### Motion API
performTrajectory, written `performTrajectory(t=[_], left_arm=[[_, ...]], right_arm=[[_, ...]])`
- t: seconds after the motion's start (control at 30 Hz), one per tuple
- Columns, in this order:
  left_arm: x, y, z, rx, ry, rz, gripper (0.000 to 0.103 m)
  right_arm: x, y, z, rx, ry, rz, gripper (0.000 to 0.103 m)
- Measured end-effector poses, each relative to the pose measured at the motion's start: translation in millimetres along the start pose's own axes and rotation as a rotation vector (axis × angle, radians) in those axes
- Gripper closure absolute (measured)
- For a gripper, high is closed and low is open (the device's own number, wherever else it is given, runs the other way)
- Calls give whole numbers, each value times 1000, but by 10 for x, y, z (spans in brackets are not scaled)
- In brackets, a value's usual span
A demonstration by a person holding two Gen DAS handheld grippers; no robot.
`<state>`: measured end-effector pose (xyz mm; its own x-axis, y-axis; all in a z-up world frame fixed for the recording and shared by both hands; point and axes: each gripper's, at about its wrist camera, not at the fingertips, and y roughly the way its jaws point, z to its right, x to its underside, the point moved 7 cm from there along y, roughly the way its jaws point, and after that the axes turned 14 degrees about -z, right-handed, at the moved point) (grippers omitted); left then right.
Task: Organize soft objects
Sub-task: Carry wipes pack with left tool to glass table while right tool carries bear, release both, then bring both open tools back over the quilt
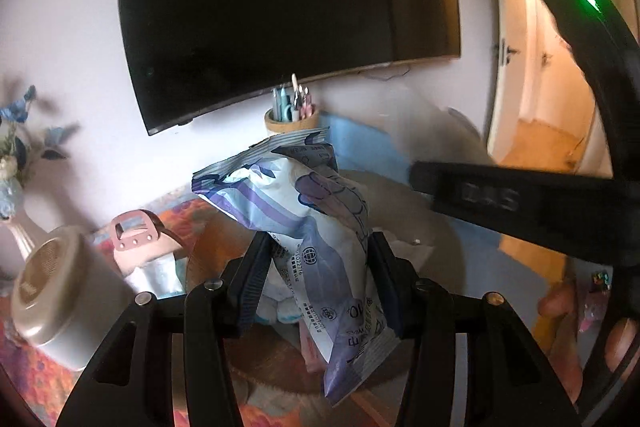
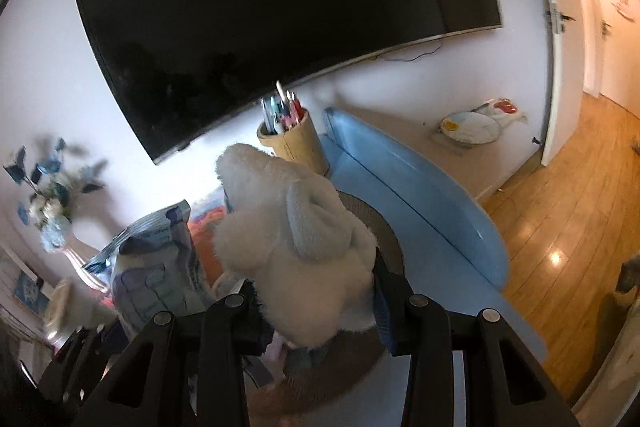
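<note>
Left claw (image 1: 316, 267): pinching a soft plastic packet (image 1: 320, 227) printed in purple, blue and white, both pads pressed on its middle; packet lifted clear, upper end crumpled and leaning left, lower end hanging down toward the lens. Beneath it, a round woven basket (image 1: 216, 251) with pale soft things inside, partly hidden. Left of the basket, a pink-lidded wipes pack (image 1: 140, 239) and a beige round tin (image 1: 52, 287) lying on its side, all on a desk under an orange patterned cloth (image 1: 36, 367). Behind, a wooden pen cup (image 1: 291, 121) against the wall, a dark wall-mounted TV (image 1: 280, 7) above it, and a vase of blue flowers (image 1: 16, 155) at far left. At right, the other black claw crossing the view, blurred, with fingers of a hand (image 1: 560, 303) below it.

Right claw (image 2: 316, 291): clamped on a white plush toy (image 2: 296, 235) with a pale blue ear, pads sunk into the fur on both sides; toy held in the air over the basket rim (image 2: 384, 227). Just left of the toy, the same purple packet (image 2: 160, 267) in the left claw. Beyond, the pen cup (image 2: 292, 143), a light blue mat (image 2: 408, 203) along the desk, the TV (image 2: 260, 7), the flowers (image 2: 48, 195). Far right, wooden floor (image 2: 560, 207) and an open doorway; a plate (image 2: 470, 127) on a low ledge by the wall.
</note>
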<state>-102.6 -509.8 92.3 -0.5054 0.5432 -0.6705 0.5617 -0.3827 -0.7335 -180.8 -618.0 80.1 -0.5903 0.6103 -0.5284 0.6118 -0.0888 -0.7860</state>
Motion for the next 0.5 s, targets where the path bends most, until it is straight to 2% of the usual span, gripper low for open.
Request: performTrajectory(t=[0.07,0.13,0.17,0.2,0.3,0.4,0.5], left_arm=[[-26,82,23,-47,10,2,53],[-44,134,11,-117,16,20,37],[-46,154,-8,-140,14,21,19],[-65,184,-7,-149,14,18,14],[-31,210,28,-153,42,8,14],[6,145,121,-179,79,21,14],[78,-53,245,-162,116,54,14]], right_arm=[[-75,166,-31,-45,-26,-42,64],[-115,294,-70,-48,-52,-76,64],[-129,351,-99,-39,-76,-92,61],[-135,397,-125,-30,-101,-104,59],[-97,419,-134,-11,-121,-114,45],[-33,347,-58,-22,-104,-111,45],[18,178,32,-50,-69,-87,45]])
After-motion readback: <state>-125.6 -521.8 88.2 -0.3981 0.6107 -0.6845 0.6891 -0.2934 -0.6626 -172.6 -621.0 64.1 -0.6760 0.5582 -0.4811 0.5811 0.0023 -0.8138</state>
